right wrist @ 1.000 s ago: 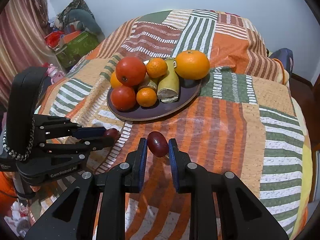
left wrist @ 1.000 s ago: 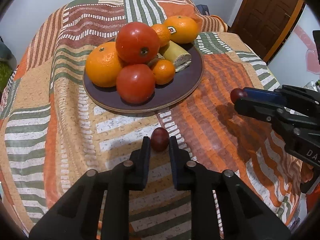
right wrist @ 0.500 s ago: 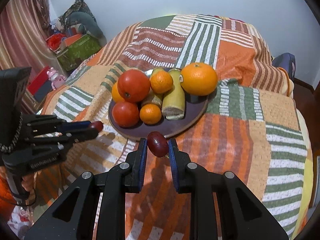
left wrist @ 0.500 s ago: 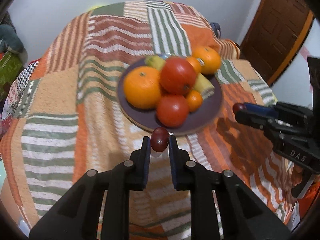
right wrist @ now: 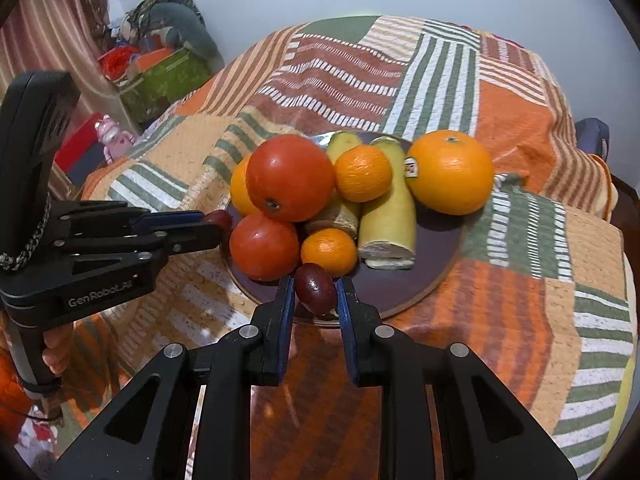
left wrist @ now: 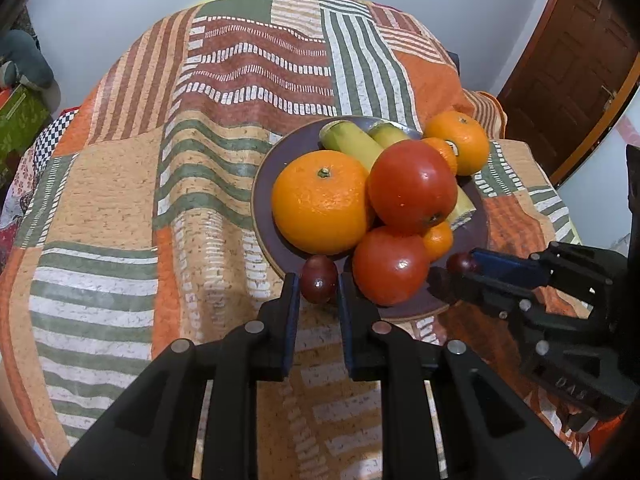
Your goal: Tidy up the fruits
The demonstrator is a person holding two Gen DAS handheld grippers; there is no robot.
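Two hand-held grippers converge on a purple plate (left wrist: 266, 184) of fruit set on a patchwork-covered table (left wrist: 120, 184), each carrying a small dark red fruit, possibly a plum or date. The left gripper (left wrist: 319, 292) pinches its dark fruit (left wrist: 319, 279) between narrowed fingers at the plate's near rim, just beside the lower tomato (left wrist: 390, 265); the right gripper (right wrist: 316, 294) clamps a second dark fruit (right wrist: 315, 289) over the plate's front edge, close under a small mandarin (right wrist: 329, 251). Most of the sorting looks done: two tomatoes, including the upper tomato (right wrist: 289, 178), the large orange (left wrist: 322, 202), a stickered orange (right wrist: 450, 172), smaller mandarins and cut banana pieces (right wrist: 386, 220) are already heaped on the plate. What appears to remain is setting down and releasing the two held fruits, in the little bare space left along the rim; neither has been let go yet. Compared with a second ago, both grippers have closed in from well out over the cloth to the plate's edge, the left swinging round so the large orange now faces it, while both grips have stayed shut on their fruit.
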